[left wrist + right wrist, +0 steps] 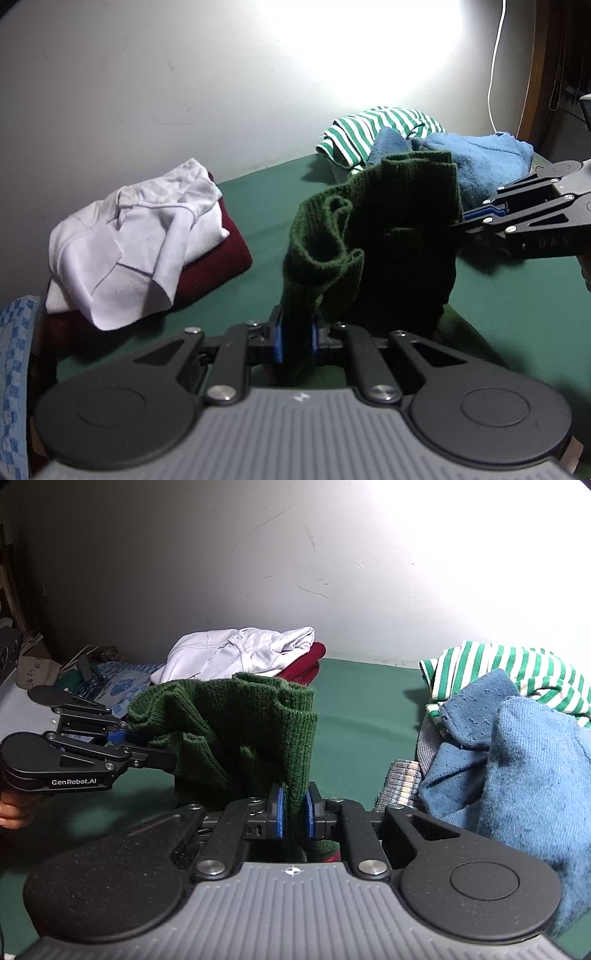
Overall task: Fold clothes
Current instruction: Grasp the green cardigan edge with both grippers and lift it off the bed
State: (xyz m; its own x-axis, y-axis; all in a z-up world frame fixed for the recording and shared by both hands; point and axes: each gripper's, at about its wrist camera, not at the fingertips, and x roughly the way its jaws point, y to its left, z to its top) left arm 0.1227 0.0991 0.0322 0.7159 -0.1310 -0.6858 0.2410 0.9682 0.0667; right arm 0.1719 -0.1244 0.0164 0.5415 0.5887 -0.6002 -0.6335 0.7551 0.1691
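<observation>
**Both grippers clamped on green knit, held above table**

Left gripper (297, 341), nearest in left wrist view, has blue pads shut on a strip of the dark green knit garment (373, 236); cloth rises toward 12 o'clock, bunched, shape hard to read. Right gripper (467, 221) comes in at 3 o'clock, tips buried in the knit, body cut off by frame edge. Right wrist view: right gripper (293, 812) fingers pinch a fold of the garment (236, 731); left gripper (147, 746) enters at 9 o'clock, tips hidden in fabric. Green table (266, 206) below. White shirt (140, 236) on maroon cloth (218, 266) at 10 o'clock. Striped top (517, 668) and blue towel (524, 760) at 2–3 o'clock, partly overlapping. Clutter at far 9 o'clock too dim to make out.
</observation>
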